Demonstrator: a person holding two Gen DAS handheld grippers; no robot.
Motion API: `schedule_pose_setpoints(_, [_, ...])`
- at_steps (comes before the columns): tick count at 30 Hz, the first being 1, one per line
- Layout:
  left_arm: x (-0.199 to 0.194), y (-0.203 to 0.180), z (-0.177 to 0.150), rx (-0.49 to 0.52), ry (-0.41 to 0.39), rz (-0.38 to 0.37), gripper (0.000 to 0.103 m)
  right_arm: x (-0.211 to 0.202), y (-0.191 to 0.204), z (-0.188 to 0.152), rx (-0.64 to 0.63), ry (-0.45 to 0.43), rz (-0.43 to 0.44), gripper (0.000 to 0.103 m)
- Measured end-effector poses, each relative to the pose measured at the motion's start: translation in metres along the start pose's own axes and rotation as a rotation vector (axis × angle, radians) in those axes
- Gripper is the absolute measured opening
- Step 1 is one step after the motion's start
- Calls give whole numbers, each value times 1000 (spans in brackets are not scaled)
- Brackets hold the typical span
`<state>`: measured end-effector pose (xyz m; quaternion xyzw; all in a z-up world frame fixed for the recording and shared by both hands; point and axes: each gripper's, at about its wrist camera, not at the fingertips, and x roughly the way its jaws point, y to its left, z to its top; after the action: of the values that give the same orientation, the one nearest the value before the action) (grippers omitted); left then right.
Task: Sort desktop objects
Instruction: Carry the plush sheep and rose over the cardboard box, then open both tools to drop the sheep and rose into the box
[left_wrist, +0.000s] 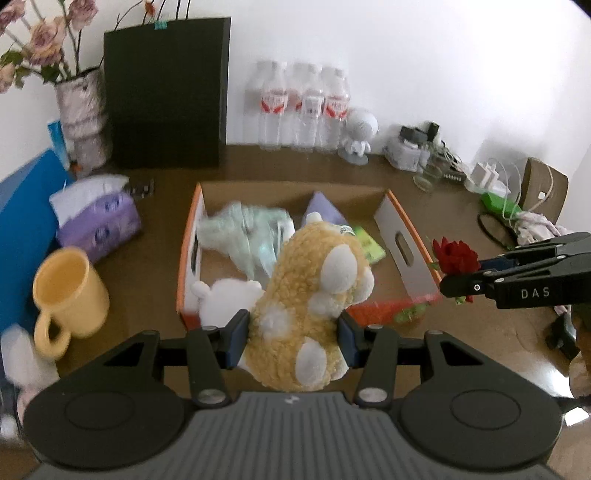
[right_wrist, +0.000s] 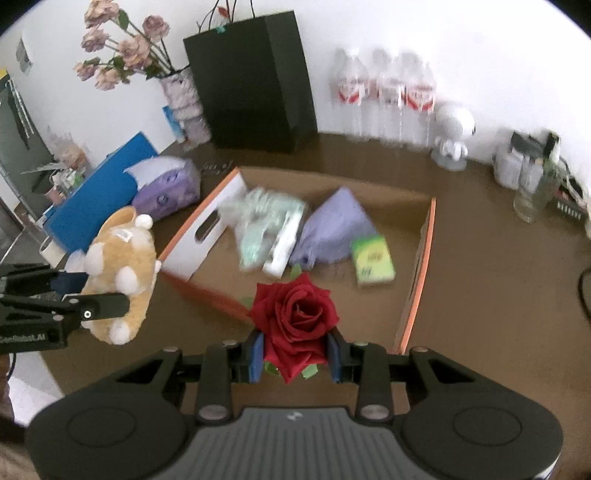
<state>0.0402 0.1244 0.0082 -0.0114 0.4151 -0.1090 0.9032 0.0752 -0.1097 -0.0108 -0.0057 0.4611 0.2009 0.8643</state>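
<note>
Both your loads are gripped and arriving over the box.
Your left gripper (left_wrist: 291, 334) clamps the tan plush toy (left_wrist: 314, 302); your right gripper (right_wrist: 295, 356) pinches the red rose (right_wrist: 295, 314). Both hang above the near edge of the orange-rimmed cardboard box (right_wrist: 424, 258); next, likely carry further in, lower, then release.

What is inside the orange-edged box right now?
Inside the box: a clear plastic packet, a lilac pouch, a green pack. The rose hides the near floor.
</note>
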Motion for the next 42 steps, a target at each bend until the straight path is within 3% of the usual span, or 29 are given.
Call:
schedule_pose_setpoints(12, [87,10,64,83,42,-27,50,84,-21,44,43,73,-34,33])
schedule_pose_setpoints(22, [150,11,54,145,171,17,51,141,-37,35,95,183,-25,33])
schedule_pose_setpoints(34, [168,9,41,185,248,26,55,163,-39,24,124,227,0,34])
schedule_pose_setpoints(39, [165,11,42,168,249,27,58,162,-37,24,120,224,-9,40])
schedule_pose_setpoints(42, [163,11,41,159,250,27,59,161,-38,25,124,216,-9,49])
